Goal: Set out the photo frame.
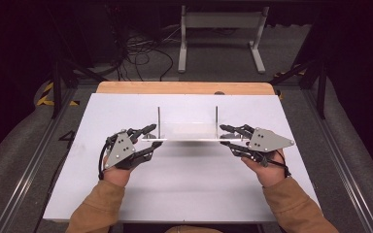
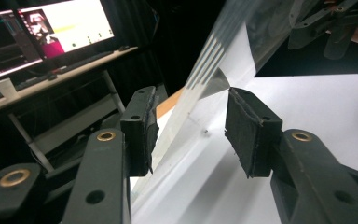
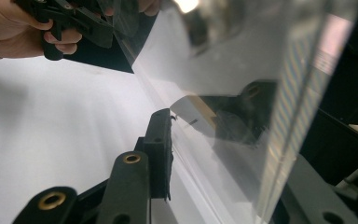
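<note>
A clear plastic sheet (image 1: 187, 132) stands on the white table top (image 1: 184, 179), with two thin upright posts rising from it. My left gripper (image 1: 150, 139) is at the sheet's left end and stands open. In the left gripper view the sheet (image 2: 214, 60) runs between the two pads, close to the left pad (image 2: 142, 135). My right gripper (image 1: 227, 136) is at the sheet's right end, open, one finger on each side of it. In the right gripper view one finger (image 3: 161, 149) lies just beside the sheet (image 3: 242, 56), and the other shows dimly through it.
A wooden strip (image 1: 184, 88) edges the table's far side. On the floor beyond stand a white metal frame (image 1: 221, 22) and loose cables (image 1: 141, 48). Monitors (image 2: 65, 23) and a paper cup (image 2: 4, 87) sit on a side desk. Dark rails flank the table.
</note>
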`<state>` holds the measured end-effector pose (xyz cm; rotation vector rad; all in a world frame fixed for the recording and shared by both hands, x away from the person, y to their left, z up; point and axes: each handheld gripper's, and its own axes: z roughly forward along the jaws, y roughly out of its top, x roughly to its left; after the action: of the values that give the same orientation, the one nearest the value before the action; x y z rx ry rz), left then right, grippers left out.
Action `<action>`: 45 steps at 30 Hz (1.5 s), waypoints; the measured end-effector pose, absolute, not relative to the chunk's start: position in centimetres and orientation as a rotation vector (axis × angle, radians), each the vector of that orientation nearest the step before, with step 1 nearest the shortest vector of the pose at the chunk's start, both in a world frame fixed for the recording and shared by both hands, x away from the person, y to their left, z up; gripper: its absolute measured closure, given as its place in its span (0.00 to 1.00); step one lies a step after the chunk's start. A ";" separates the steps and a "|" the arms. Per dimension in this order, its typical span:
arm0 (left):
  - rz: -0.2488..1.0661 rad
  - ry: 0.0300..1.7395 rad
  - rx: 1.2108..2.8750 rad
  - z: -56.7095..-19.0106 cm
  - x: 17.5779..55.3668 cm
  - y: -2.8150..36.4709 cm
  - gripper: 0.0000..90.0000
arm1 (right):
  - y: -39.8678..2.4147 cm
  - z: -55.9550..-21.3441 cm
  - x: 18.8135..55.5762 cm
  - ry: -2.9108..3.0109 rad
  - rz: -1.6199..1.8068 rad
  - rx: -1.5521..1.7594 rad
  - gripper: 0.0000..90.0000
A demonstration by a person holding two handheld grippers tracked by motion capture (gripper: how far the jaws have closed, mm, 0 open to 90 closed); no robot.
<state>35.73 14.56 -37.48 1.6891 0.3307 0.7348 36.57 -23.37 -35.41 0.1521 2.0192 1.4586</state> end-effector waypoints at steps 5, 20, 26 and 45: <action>0.732 0.351 1.671 -36.7 36.0 14.5 0.60 | -23.1 -34.4 36.6 1.993 1.384 0.132 0.71; 0.831 0.344 1.625 -33.7 34.7 14.5 0.62 | -23.3 -31.4 36.1 1.976 1.446 0.126 0.72; 0.723 0.376 1.567 -32.6 34.1 15.0 0.61 | -23.4 -29.7 34.9 1.993 1.492 0.116 0.74; 0.639 0.437 1.562 -32.3 34.3 14.5 0.62 | -24.1 -27.9 35.4 2.111 1.559 0.177 0.77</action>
<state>34.32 14.53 -32.27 1.5620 0.4371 0.6393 35.44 -24.14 -27.93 0.1771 2.1105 1.5595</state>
